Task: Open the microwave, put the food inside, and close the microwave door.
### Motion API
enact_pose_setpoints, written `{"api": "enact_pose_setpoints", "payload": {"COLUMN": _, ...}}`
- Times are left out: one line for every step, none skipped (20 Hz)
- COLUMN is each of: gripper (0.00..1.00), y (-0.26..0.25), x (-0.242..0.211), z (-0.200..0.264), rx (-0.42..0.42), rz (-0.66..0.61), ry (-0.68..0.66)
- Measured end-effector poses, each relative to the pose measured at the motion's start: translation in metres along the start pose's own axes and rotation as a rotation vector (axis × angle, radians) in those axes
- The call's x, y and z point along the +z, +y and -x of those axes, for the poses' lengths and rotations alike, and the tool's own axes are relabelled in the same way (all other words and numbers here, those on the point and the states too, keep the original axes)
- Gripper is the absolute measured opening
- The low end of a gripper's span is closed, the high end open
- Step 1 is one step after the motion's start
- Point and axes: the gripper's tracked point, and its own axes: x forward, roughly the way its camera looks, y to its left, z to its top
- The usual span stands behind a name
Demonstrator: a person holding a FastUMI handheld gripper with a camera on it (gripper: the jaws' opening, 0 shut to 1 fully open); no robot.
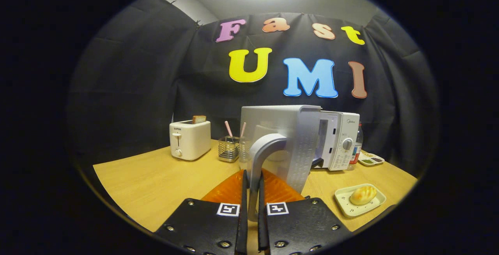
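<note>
Two fingers of the hand-held gripper (252, 198) are clenched on the grey handle (260, 157) of the microwave door (290, 142), one finger on each side of the handle's lower stem. The handle runs upright from between the fingers and curves at its top toward the door. The door stands swung open, just ahead of the fingers, its long edge upright and its ribbed edge face turned toward the camera. Beyond it sits the microwave (339, 142), its cavity open behind the door and its control panel with a round knob facing forward.

On the table (148, 181), to the right of the fingers and well short of the microwave, a small pale tray (345, 204) holds one bun (363, 195), which lies with its long axis slanting up to the right. Further back, right of the microwave, a flat divided dish (371, 159) carries small dark portions too small to tell, with a bottle (356, 146) just beside it. Left of the door, a wire basket (228, 149) and a clear cup (244, 149) each hold a striped straw. A white toaster (190, 139) stands further left with a slice of bread (199, 119) sticking up from its slot.
</note>
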Motion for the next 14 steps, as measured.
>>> {"api": "enact_pose_setpoints", "payload": {"gripper": 0.11, "y": 0.012, "x": 0.001, "z": 0.000, "rx": -0.012, "rz": 0.001, "ry": -0.002}}
{"api": "enact_pose_setpoints", "payload": {"gripper": 0.11, "y": 0.022, "x": 0.001, "z": 0.000, "rx": -0.032, "rz": 0.000, "ry": -0.008}}
{"api": "enact_pose_setpoints", "payload": {"gripper": 0.11, "y": 0.030, "x": 0.002, "z": -0.001, "rx": -0.048, "rz": -0.009, "ry": -0.014}}
{"api": "enact_pose_setpoints", "payload": {"gripper": 0.11, "y": 0.037, "x": 0.002, "z": 0.000, "rx": -0.069, "rz": -0.018, "ry": -0.024}}
{"api": "enact_pose_setpoints", "payload": {"gripper": 0.11, "y": 0.042, "x": 0.003, "z": -0.001, "rx": -0.093, "rz": -0.016, "ry": -0.031}}
{"api": "enact_pose_setpoints", "payload": {"gripper": 0.11, "y": 0.046, "x": 0.002, "z": -0.002, "rx": -0.118, "rz": -0.009, "ry": -0.036}}
{"api": "enact_pose_setpoints", "payload": {"gripper": 0.11, "y": 0.049, "x": 0.002, "z": -0.002, "rx": -0.137, "rz": 0.003, "ry": -0.038}}
{"api": "enact_pose_setpoints", "payload": {"gripper": 0.11, "y": 0.053, "x": 0.001, "z": -0.001, "rx": -0.153, "rz": 0.008, "ry": -0.038}}
{"api": "enact_pose_setpoints", "payload": {"gripper": 0.13, "y": 0.060, "x": 0.000, "z": 0.001, "rx": -0.142, "rz": 0.010, "ry": -0.037}}
{"api": "enact_pose_setpoints", "payload": {"gripper": 0.14, "y": 0.069, "x": 0.002, "z": 0.005, "rx": -0.121, "rz": 0.021, "ry": -0.046}}
{"api": "enact_pose_setpoints", "payload": {"gripper": 0.17, "y": 0.075, "x": 0.003, "z": 0.010, "rx": -0.097, "rz": 0.034, "ry": -0.055}}
{"api": "enact_pose_setpoints", "payload": {"gripper": 0.17, "y": 0.080, "x": 0.003, "z": 0.017, "rx": -0.068, "rz": 0.045, "ry": -0.068}}
{"api": "enact_pose_setpoints", "payload": {"gripper": 0.17, "y": 0.085, "x": 0.006, "z": 0.025, "rx": -0.020, "rz": 0.057, "ry": -0.083}}
{"api": "enact_pose_setpoints", "payload": {"gripper": 0.22, "y": 0.091, "x": 0.005, "z": 0.031, "rx": 0.038, "rz": 0.062, "ry": -0.092}}
